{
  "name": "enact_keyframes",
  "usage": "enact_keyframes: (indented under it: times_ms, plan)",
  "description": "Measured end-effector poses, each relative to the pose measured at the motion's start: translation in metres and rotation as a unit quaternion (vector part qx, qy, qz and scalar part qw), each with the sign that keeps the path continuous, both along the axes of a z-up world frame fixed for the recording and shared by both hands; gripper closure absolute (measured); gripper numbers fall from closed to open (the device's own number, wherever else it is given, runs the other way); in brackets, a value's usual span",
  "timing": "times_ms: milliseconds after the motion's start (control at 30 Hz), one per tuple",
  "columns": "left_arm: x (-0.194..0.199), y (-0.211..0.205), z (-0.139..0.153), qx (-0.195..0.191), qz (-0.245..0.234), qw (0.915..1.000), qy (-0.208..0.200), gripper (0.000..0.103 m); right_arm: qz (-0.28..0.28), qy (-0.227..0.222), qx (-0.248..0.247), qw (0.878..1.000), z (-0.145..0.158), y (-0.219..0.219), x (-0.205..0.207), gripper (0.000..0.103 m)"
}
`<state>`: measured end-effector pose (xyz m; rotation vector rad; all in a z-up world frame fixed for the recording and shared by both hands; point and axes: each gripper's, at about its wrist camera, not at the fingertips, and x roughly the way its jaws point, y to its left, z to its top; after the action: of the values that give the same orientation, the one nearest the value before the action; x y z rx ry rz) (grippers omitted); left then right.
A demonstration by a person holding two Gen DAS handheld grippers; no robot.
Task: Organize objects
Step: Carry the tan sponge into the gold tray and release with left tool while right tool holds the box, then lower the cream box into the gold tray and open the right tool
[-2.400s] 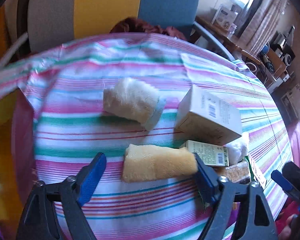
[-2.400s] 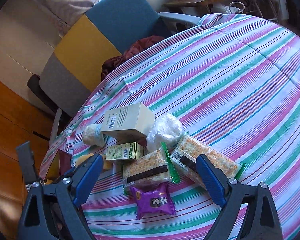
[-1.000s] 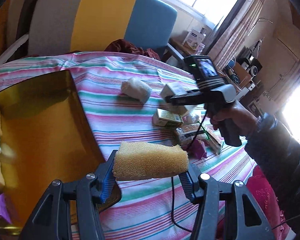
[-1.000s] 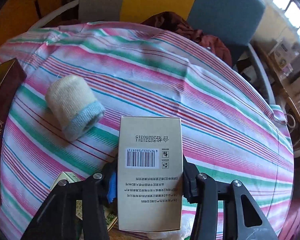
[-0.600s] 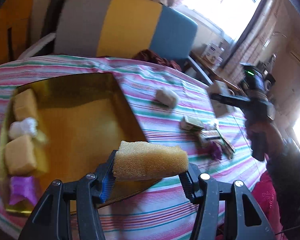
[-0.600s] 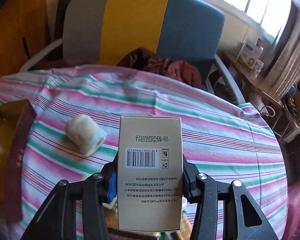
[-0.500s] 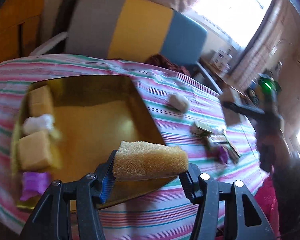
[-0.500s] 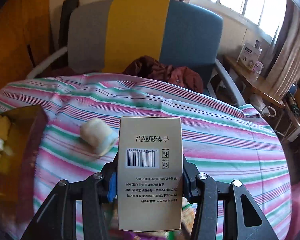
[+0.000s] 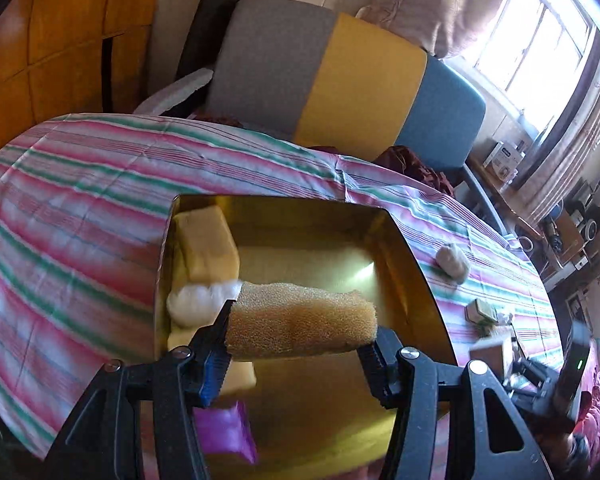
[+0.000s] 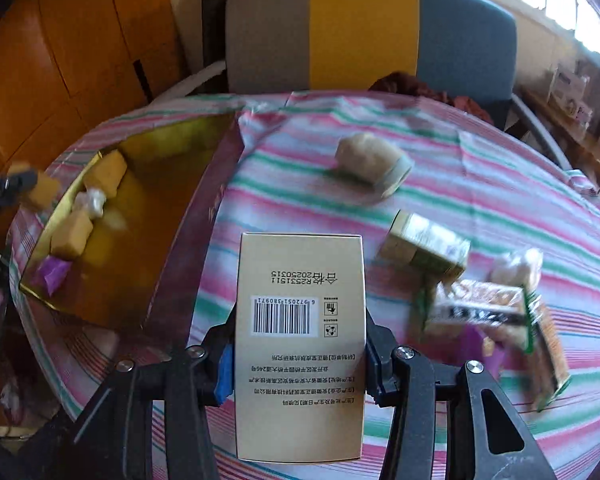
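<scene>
My left gripper (image 9: pixel 300 354) is shut on a tan sponge (image 9: pixel 300 320), held lengthwise above the gold tray (image 9: pixel 432 300). In the tray's left part lie a yellow block (image 9: pixel 208 240), a white cotton ball (image 9: pixel 198 300) and a purple packet (image 9: pixel 226 430). My right gripper (image 10: pixel 300 354) is shut on a beige carton with a barcode (image 10: pixel 300 320), held above the striped cloth just right of the gold tray (image 10: pixel 172 280). The left gripper with the sponge shows blurred at the far left edge of the right wrist view.
On the striped tablecloth (image 10: pixel 480 184) lie a rolled cream towel (image 10: pixel 372 160), a small green-gold box (image 10: pixel 424 248), snack packets (image 10: pixel 488 316) and a purple packet (image 10: pixel 482 350). A grey, yellow and blue chair (image 10: pixel 364 28) stands behind the table, with wooden panels at the left.
Both grippers swung left with their loads. The sponge came from beside the tray to over its inside. The carton moved toward the tray, which now fills more of the right wrist view.
</scene>
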<state>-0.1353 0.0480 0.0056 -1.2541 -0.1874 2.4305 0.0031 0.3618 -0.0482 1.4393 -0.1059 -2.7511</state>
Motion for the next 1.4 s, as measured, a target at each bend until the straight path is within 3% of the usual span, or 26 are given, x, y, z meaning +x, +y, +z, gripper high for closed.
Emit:
enact_keyframes:
  times_ms: [167,333,500,567,667,700,800,1067,1200,1400]
  plan:
    - [-0.036,0.026,-0.014,-0.017,-0.01,0.9997,-0.016,0.046,0.0,-0.024,-0.005,1.0,-0.019,0.006,-0.001,0.053]
    - [-0.07,0.051,-0.039,-0.058,-0.018,0.9978,-0.026,0.046,-0.002,-0.033,-0.008,0.999,-0.023,0.011,-0.004,0.053]
    - [-0.11,0.061,-0.066,-0.112,0.003,0.9928,-0.042,0.045,0.0,-0.033,-0.005,0.999,-0.024,0.01,-0.007,0.053]
    - [-0.122,0.059,-0.074,-0.116,0.014,0.9915,-0.056,0.045,0.001,-0.033,-0.003,0.999,-0.024,0.01,-0.008,0.053]
    - [-0.134,0.054,-0.081,-0.116,0.03,0.9905,-0.067,0.039,0.004,-0.032,-0.005,0.999,-0.024,0.008,-0.007,0.053]
    - [-0.134,0.053,-0.081,-0.11,0.031,0.9912,-0.066,0.032,0.004,-0.031,-0.006,0.999,-0.024,0.008,-0.007,0.053]
    - [-0.13,0.051,-0.073,-0.093,0.028,0.9937,-0.057,0.022,0.002,-0.031,-0.01,0.999,-0.025,0.009,-0.008,0.053]
    - [-0.105,0.034,-0.039,-0.081,0.041,0.9956,-0.02,0.021,-0.004,-0.029,-0.012,0.999,-0.025,0.01,-0.008,0.053]
    - [-0.07,0.011,-0.015,-0.067,0.048,0.9965,0.009,0.021,-0.016,-0.017,-0.011,1.0,-0.02,0.014,-0.006,0.053]
    - [-0.006,-0.022,0.002,-0.083,0.054,0.9941,0.044,0.022,-0.03,0.009,-0.035,0.999,0.007,0.016,-0.002,0.053]
